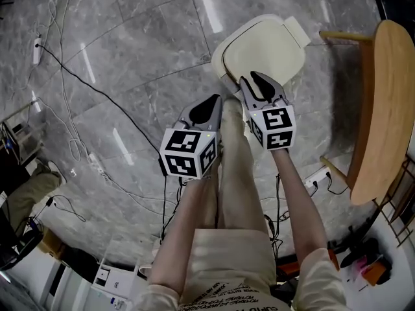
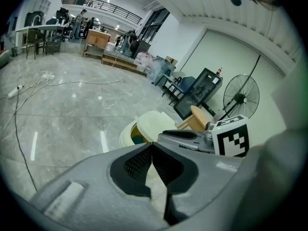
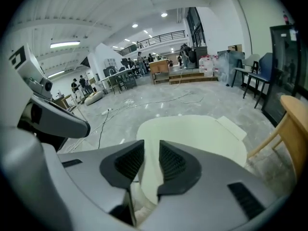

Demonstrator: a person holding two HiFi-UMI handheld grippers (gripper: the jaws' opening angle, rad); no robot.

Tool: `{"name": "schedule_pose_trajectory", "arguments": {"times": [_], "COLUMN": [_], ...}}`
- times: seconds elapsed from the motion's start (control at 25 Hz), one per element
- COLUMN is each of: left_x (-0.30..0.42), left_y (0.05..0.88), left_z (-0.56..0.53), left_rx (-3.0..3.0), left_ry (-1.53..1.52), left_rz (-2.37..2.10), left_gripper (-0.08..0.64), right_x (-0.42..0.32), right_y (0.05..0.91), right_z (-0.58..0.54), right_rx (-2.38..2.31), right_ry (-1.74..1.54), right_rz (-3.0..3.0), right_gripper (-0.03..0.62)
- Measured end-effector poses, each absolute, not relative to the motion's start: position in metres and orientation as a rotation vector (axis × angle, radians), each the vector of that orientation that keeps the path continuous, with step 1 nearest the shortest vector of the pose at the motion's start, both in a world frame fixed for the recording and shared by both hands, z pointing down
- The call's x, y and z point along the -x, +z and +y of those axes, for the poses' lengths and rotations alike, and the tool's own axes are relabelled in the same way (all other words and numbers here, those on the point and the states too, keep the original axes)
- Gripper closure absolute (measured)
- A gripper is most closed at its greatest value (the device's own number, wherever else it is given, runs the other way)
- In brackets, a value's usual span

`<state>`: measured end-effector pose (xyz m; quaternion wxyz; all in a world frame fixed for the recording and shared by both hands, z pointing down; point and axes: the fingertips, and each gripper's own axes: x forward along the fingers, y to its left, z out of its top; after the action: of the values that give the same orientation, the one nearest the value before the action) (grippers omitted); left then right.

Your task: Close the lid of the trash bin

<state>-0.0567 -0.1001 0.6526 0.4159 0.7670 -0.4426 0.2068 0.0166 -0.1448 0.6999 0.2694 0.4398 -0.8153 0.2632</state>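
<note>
Right gripper [image 1: 259, 78] [image 3: 148, 150] reaches down to the near edge of the cream lid [image 1: 266, 47] [image 3: 192, 134], its jaws a narrow gap apart. The lid's pale surface shows through that gap in the right gripper view. Nothing is clearly pinched between the pads, and I cannot tell whether the tips touch the lid. Left gripper [image 1: 214, 99] [image 2: 152, 146] hangs beside it, nearer the person and off the bin, with its jaws closed together at the tips and nothing between them.

The trash bin [image 1: 220, 70] [image 2: 126, 134] stands on the grey marble floor [image 1: 130, 44], just ahead of the person's legs [image 1: 237, 167]. In the left gripper view the lid sits tilted above the rim, leaving a gap on the left side through which some yellow and green inside the bin shows. The hinge tab lies on the far side, away from the person.

A wooden piece of furniture [image 1: 386, 109] stands right of the bin, apart from it. Black and white cables [image 1: 84, 83] trail over the floor to the left, with a power strip [image 1: 37, 50] near the far left edge. A standing fan [image 2: 240, 97] shows in the background of the left gripper view.
</note>
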Motion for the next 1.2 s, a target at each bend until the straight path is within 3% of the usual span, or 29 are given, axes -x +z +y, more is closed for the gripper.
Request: {"name": "schedule_pose_trajectory", "arguments": {"times": [0.12, 0.48, 1.2], "left_x": [0.052, 0.055, 0.054], "left_y": [0.66, 0.684, 0.704], "left_z": [-0.101, -0.107, -0.11], "left_rx": [-1.933, -1.918, -1.914], "left_ry": [0.53, 0.522, 0.531], "left_rz": [-1.107, -1.12, -1.107], "left_gripper": [0.537, 0.537, 0.537], "right_x": [-0.02, -0.016, -0.013], "right_y": [0.708, 0.735, 0.755], "right_z": [-0.145, -0.143, -0.143], "right_rx": [-1.177, -1.148, -1.116], "right_ry": [0.687, 0.681, 0.691], "right_rz": [-2.18, -2.16, -2.126], "right_gripper": [0.548, 0.581, 0.586]}}
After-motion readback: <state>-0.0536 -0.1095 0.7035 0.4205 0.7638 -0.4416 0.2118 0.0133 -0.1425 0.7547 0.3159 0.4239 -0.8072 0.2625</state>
